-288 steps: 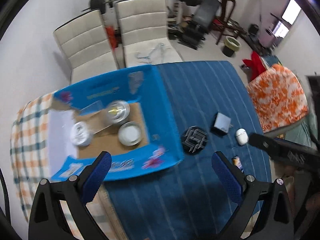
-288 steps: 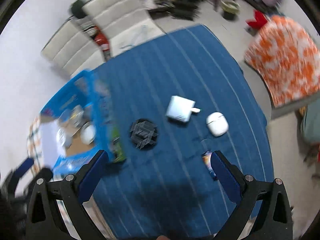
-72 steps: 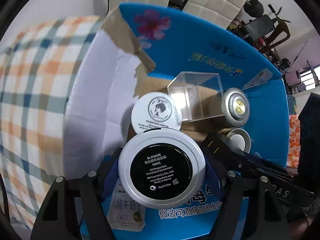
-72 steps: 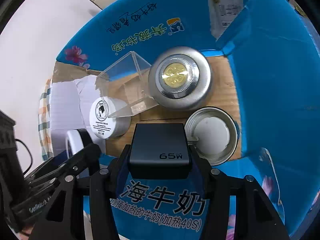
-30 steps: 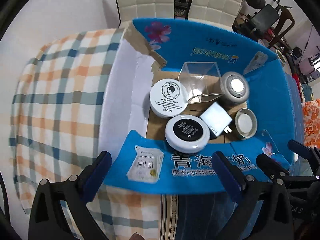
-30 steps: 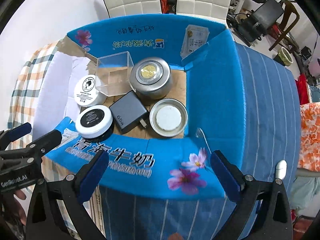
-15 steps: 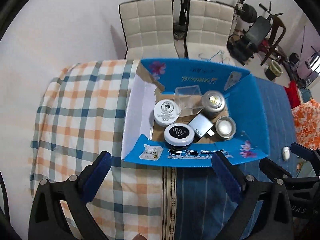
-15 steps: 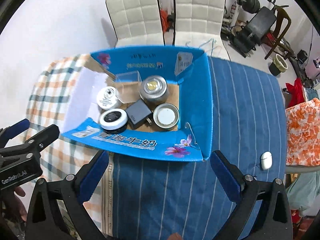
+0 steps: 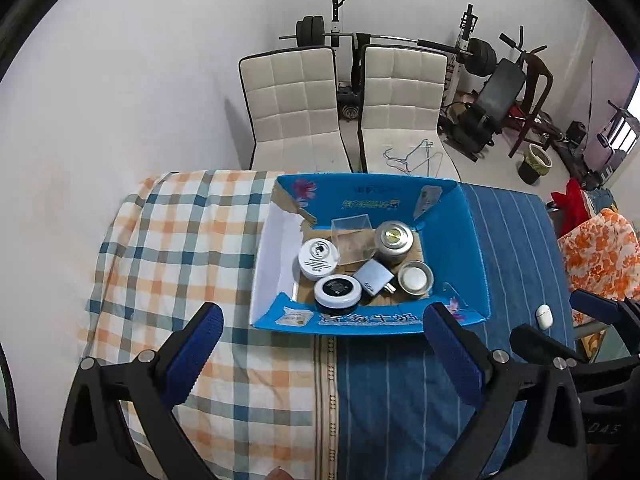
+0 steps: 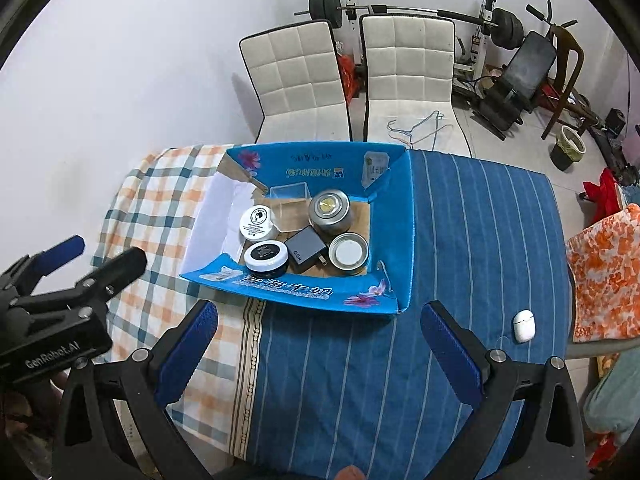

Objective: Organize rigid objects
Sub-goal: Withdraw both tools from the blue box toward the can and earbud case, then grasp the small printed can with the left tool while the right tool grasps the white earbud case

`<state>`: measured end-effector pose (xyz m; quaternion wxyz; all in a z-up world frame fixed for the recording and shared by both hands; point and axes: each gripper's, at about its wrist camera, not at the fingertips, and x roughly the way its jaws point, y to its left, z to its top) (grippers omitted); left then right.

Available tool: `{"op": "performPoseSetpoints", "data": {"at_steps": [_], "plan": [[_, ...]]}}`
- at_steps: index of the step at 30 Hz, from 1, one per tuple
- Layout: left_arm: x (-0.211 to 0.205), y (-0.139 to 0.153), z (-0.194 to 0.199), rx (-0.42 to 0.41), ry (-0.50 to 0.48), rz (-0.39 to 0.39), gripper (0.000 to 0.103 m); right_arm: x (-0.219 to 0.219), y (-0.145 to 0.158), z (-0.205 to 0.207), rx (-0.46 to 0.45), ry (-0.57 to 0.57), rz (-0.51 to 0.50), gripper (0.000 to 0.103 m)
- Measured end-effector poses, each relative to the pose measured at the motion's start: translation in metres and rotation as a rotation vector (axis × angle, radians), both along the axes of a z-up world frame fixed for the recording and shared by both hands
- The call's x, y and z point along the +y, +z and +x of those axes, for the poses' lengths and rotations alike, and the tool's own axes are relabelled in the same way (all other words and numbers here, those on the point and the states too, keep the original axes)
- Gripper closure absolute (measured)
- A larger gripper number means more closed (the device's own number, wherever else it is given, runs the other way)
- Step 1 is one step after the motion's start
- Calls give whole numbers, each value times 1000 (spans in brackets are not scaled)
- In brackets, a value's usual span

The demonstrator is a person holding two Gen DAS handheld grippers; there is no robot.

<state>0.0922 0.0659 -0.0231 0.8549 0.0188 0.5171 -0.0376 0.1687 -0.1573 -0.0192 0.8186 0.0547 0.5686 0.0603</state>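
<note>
Each black gripper has blue finger pads, silver screws, white "GenRobot.AI" lettering.

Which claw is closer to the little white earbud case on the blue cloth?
Right. The right gripper hangs open over the blue cloth, with the white earbud case just off its right finger. The left gripper is open farther off, over the plaid side.
</note>
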Motion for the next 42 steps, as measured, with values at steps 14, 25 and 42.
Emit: {"op": "performPoseSetpoints", "data": {"at_steps": [14,25,42], "plan": [[-140,-86,6,150,-153,15,0,-216,-151,-38,290,-399,-153,1],[-217,-173,4,303,-239,100,0,-270,-270,-62,435,-499,-141,67],[-165,-184,4,350,-119,142,0,-179,-265,-23,417,-340,30,44]]}}
